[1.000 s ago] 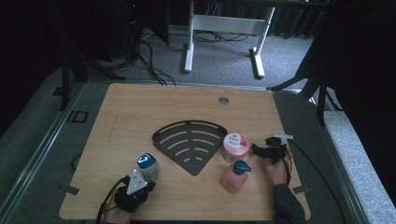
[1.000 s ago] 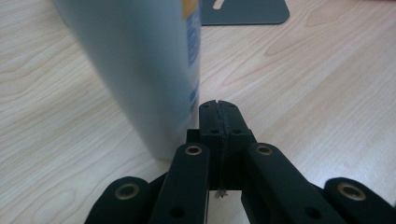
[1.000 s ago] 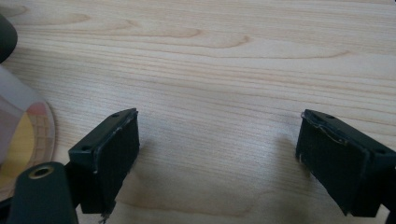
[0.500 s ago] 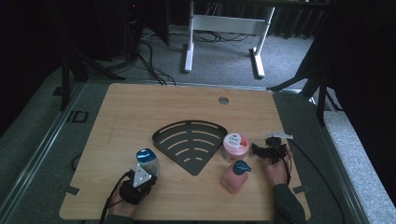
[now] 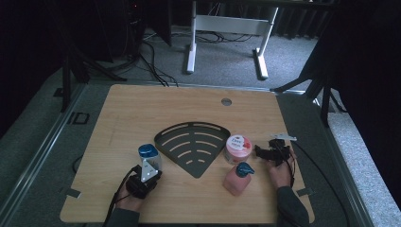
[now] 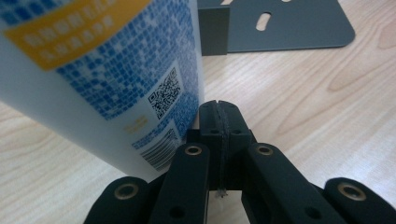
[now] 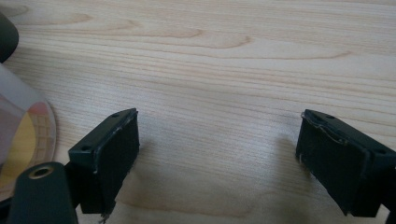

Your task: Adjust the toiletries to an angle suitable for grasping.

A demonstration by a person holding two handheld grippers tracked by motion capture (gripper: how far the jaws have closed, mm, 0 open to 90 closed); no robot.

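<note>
A white bottle with a blue cap (image 5: 148, 153) stands at the table's front left. In the left gripper view its blue-patterned label (image 6: 116, 70) rises just left of the jaws, beside them and not between them. My left gripper (image 5: 147, 169) sits right behind the bottle; its jaws (image 6: 219, 116) are shut flat against each other with nothing in them. My right gripper (image 5: 260, 152) rests on the wood at the right, pointing at a pink jar (image 5: 238, 147). That gripper (image 7: 217, 154) stands open over bare wood, with the jar (image 7: 18, 140) at the left edge.
A dark fan-shaped slotted rack (image 5: 194, 144) lies in the middle of the wooden table (image 5: 142, 109); its corner (image 6: 280, 23) lies ahead of the left jaws. A pink pump bottle with a teal top (image 5: 239, 178) stands near the front edge, left of the right hand.
My left hand and gripper have slid forward up the picture, close behind the blue-capped bottle, which has shifted slightly away with it. The right gripper has stayed put.
</note>
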